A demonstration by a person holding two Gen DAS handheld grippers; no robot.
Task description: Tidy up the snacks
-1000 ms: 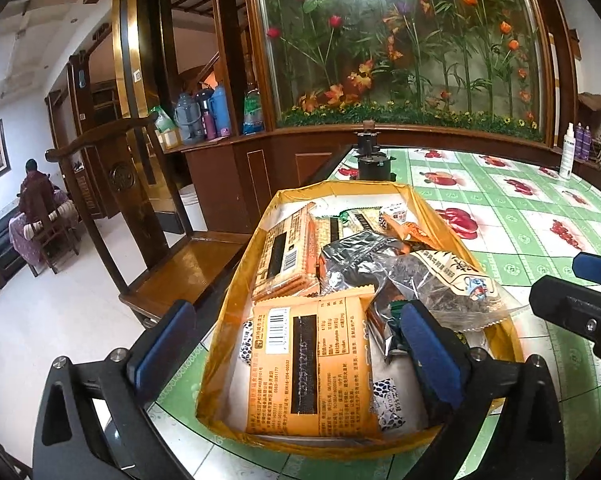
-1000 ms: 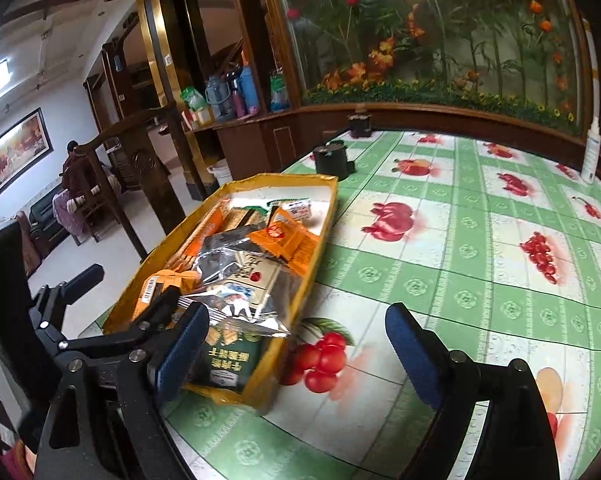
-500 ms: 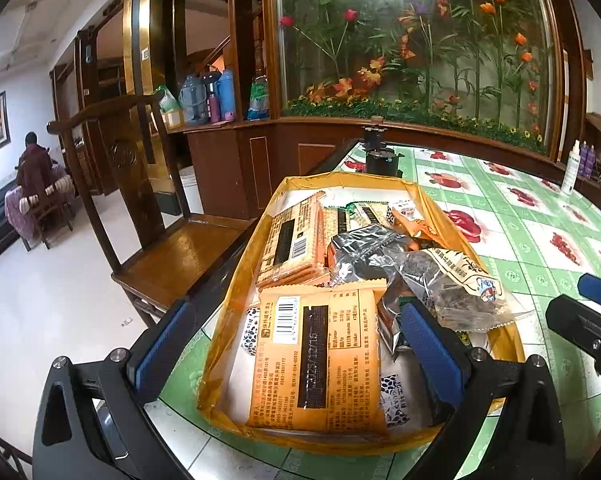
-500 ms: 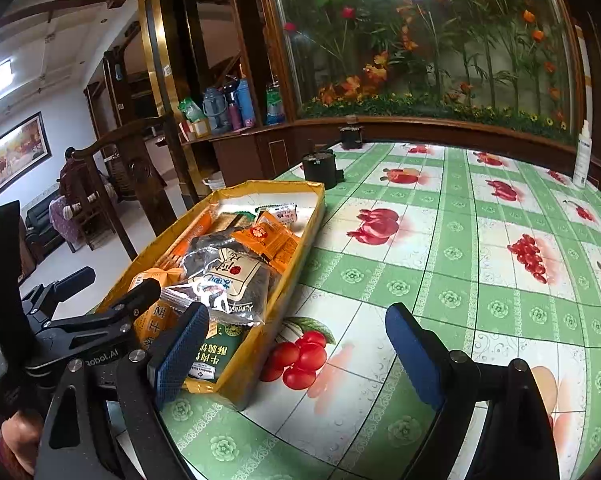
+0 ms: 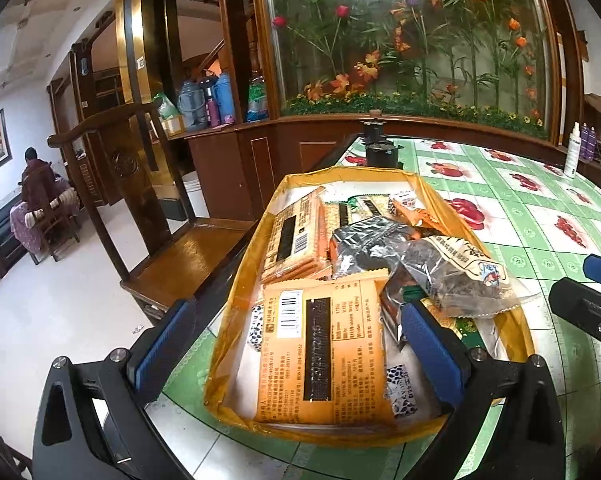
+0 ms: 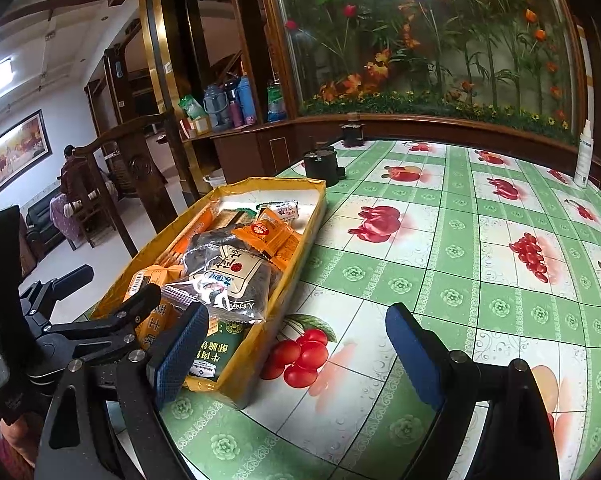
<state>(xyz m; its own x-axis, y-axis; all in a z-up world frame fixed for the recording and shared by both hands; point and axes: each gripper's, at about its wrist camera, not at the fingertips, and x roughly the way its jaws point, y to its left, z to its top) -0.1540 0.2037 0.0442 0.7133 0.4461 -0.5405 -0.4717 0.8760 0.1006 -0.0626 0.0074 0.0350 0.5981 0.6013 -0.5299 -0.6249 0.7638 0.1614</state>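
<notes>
A yellow cardboard tray (image 5: 236, 304) full of snack packets sits at the left edge of the table; it also shows in the right wrist view (image 6: 304, 248). An orange packet with a barcode (image 5: 324, 356) lies at its near end, a clear packet of dark snacks (image 5: 452, 276) on top, orange cracker packs (image 5: 292, 236) behind. My left gripper (image 5: 296, 344) is open, its fingers straddling the tray's near end above the orange packet. My right gripper (image 6: 296, 348) is open and empty over the tablecloth just right of the tray.
The table has a green fruit-print cloth (image 6: 460, 264). Two black pots (image 6: 320, 164) stand beyond the tray. A white spray bottle (image 6: 584, 156) stands far right. A wooden chair (image 5: 172, 248) is left of the table. A flower display (image 5: 412, 40) backs the room.
Both grippers have drawn back and risen slightly, so the tray looks a little farther. Both stay open. The snacks have not moved.
</notes>
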